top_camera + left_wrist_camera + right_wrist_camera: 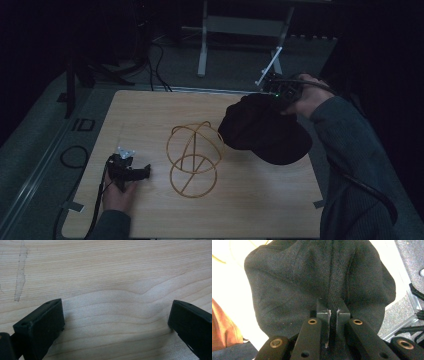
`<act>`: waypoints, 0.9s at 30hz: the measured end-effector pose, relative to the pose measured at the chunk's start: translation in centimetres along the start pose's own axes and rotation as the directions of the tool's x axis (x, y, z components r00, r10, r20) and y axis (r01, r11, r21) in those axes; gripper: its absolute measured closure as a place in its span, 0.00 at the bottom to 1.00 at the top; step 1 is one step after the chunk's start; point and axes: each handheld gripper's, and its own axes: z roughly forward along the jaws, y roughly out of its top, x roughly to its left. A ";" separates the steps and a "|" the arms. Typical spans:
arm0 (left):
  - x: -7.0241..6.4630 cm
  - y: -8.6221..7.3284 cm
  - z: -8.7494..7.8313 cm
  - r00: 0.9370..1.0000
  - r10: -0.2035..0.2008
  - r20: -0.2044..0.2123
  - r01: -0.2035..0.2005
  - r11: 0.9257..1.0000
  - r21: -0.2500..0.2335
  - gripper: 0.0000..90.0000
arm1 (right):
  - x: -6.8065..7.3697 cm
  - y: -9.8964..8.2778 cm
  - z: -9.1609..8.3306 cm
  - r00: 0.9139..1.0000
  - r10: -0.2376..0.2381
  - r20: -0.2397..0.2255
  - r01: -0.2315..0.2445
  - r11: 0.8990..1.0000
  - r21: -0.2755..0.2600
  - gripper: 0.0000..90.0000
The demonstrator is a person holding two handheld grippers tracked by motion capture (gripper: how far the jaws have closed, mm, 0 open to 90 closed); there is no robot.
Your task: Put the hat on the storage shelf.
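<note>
A black cap (265, 131) hangs over the right side of the wooden table (150, 112), its brim toward the near right. My right gripper (280, 95) is shut on a fold of the cap (317, 280) at its far edge; in the right gripper view the jaws pinch the fabric (333, 311). A yellow wire stand (194, 159) of hoops rises in the middle of the table, just left of the cap. My left gripper (145, 172) rests at the near left, held by a hand. Its jaws stand wide apart over bare wood (117, 315) with nothing between them.
A metal frame with legs (202, 45) stands on the grey floor beyond the table. Cables (75, 155) lie on the floor at the left. The person's right sleeve (350, 165) reaches along the table's right edge. Bare wood lies at the far left and near middle.
</note>
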 end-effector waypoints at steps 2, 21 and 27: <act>0.0 0.0 0.0 1.000 0.000 0.000 0.000 1.000 0.000 0.00 | -0.1 0.0 -0.2 1.000 -0.003 -0.003 0.003 1.000 0.000 0.95; 0.0 0.0 0.0 1.000 0.000 0.000 0.000 1.000 0.002 0.00 | -0.1 0.5 -2.7 1.000 -0.013 0.010 0.014 0.999 -0.030 0.95; 0.0 0.0 0.0 1.000 0.000 0.001 0.000 1.000 0.002 0.00 | 0.0 0.6 -3.6 1.000 -0.009 0.022 0.011 0.997 -0.073 0.95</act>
